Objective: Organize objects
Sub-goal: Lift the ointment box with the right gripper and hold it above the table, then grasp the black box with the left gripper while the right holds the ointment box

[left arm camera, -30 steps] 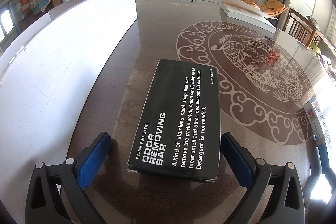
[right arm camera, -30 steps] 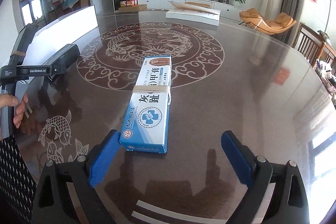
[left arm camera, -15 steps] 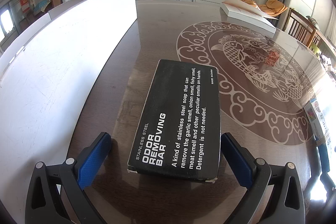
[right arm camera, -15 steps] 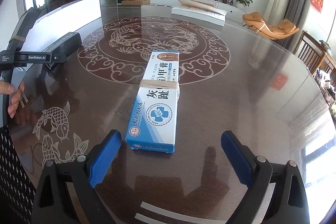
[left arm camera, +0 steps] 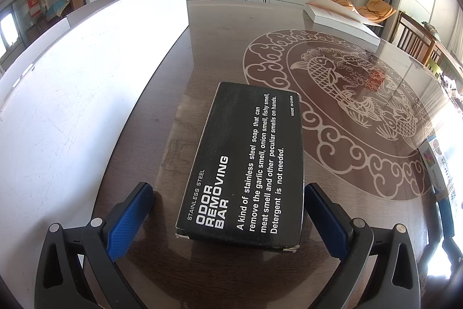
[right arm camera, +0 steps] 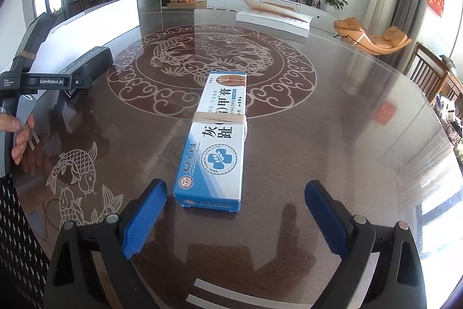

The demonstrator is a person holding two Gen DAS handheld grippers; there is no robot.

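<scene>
A black box [left arm camera: 246,164] printed "ODOR REMOVING BAR" lies flat on the dark glass table. My left gripper [left arm camera: 228,219] stands open with the box's near end between its blue pads, a gap on each side. In the right wrist view a long blue-and-white cream box [right arm camera: 217,138] with a rubber band around its middle lies lengthwise ahead. My right gripper [right arm camera: 234,219] is open just short of its near end, not touching. The black box [right arm camera: 89,60] and the left gripper's body also show at the left of that view, held by a hand [right arm camera: 17,132].
A tall white board [left arm camera: 86,83] stands along the table's left side, close to the black box. A flat white box [right arm camera: 272,19] lies at the table's far edge. The blue-and-white box [left arm camera: 434,164] shows at the right rim of the left wrist view. Wooden chairs [right arm camera: 434,77] stand at the right.
My right gripper has backed away a little and tilted, so the blue-and-white box sits slightly farther ahead. The left gripper and black box have not moved.
</scene>
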